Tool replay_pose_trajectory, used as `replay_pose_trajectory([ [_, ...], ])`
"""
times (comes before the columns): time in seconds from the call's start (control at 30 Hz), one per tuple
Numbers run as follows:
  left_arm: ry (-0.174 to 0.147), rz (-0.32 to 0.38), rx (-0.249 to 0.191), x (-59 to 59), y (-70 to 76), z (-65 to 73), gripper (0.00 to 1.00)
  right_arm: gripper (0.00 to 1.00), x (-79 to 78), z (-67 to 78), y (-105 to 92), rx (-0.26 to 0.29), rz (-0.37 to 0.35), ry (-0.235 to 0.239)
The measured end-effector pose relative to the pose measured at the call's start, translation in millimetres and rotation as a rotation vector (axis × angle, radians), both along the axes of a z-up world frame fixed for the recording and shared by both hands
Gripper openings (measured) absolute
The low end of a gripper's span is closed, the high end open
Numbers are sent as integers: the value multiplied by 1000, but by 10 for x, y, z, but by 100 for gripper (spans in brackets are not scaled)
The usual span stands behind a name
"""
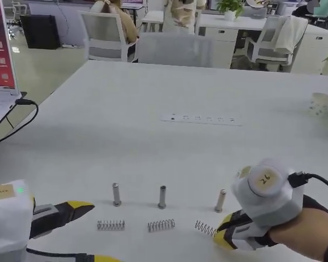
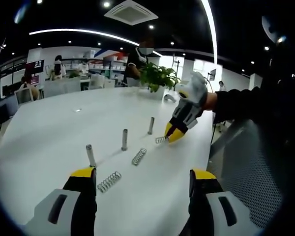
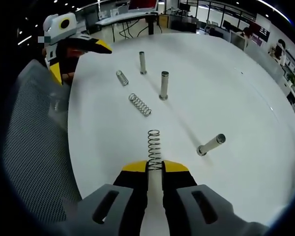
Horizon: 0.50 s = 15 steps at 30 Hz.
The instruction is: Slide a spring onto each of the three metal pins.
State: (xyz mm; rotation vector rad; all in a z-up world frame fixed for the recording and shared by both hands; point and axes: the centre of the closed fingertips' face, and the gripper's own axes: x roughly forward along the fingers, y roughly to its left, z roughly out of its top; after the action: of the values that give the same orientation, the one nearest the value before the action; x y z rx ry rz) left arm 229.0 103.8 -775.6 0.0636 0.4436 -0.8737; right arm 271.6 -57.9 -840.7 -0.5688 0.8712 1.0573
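Note:
Three short metal pins stand in a row on the white table: left pin (image 1: 116, 195), middle pin (image 1: 162, 197), right pin (image 1: 221, 201). In front of them lie the left spring (image 1: 110, 225) and the middle spring (image 1: 161, 225). My right gripper (image 1: 220, 232) is shut on one end of the right spring (image 1: 205, 228), which lies low on the table and points away from the jaws (image 3: 154, 145). The nearest pin (image 3: 211, 144) stands to its right. My left gripper (image 2: 142, 182) is open with nothing in it, just short of the left spring (image 2: 109, 181).
A laptop (image 1: 0, 65) with a black cable (image 1: 23, 117) sits at the table's left edge. A socket strip (image 1: 202, 118) is set into the table's middle and a white cup (image 1: 320, 102) stands far right. Chairs (image 1: 106, 35) line the far side.

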Motion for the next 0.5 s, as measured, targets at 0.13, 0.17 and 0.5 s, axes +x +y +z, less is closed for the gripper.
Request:
replay_pose_trajectory([
  [0.13, 10, -19, -1, 6, -34, -46, 73, 8, -36, 38, 63, 12, 20, 1],
  [0.17, 10, -23, -1, 9, -40, -54, 72, 8, -50, 45, 83, 13, 29, 1],
  [0.5, 2, -61, -20, 38, -140, -57, 67, 8, -178, 96, 250, 8, 103, -2],
])
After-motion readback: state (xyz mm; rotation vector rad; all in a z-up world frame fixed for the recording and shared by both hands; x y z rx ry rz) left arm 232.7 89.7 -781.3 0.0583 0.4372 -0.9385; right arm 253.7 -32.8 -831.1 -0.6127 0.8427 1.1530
